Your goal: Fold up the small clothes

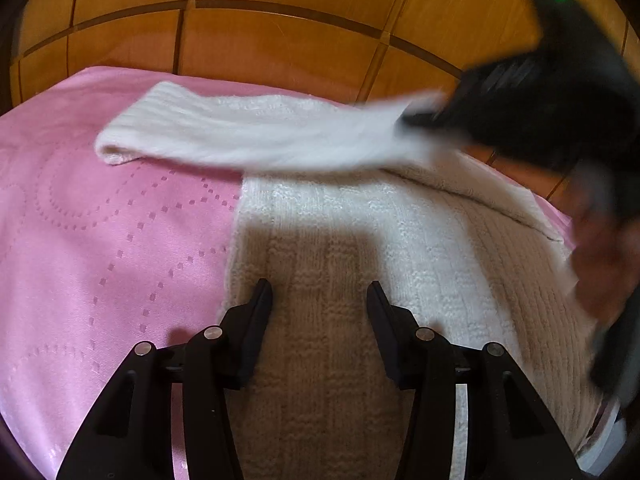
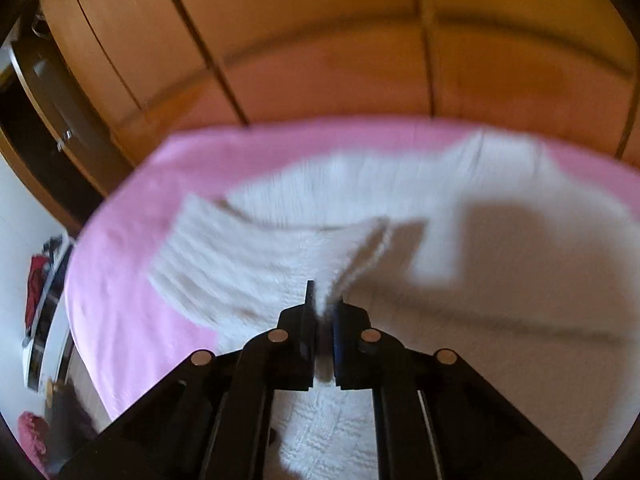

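White sweater (image 1: 340, 264): knitted cloth, ribbed and cabled, soft, matt. Sleeve (image 1: 248, 136): same ribbed knit, slightly fuzzy. Pink bedcover (image 1: 100, 240): woven cloth, faint sheen, embossed dotted pattern. Wardrobe panels (image 1: 280, 40): orange-brown wood, smooth, semi-gloss. Left gripper (image 1: 320, 292): black matt plastic, shiny metal pivot pins. Right gripper (image 2: 325, 304): same matt black plastic, bright metal pins.
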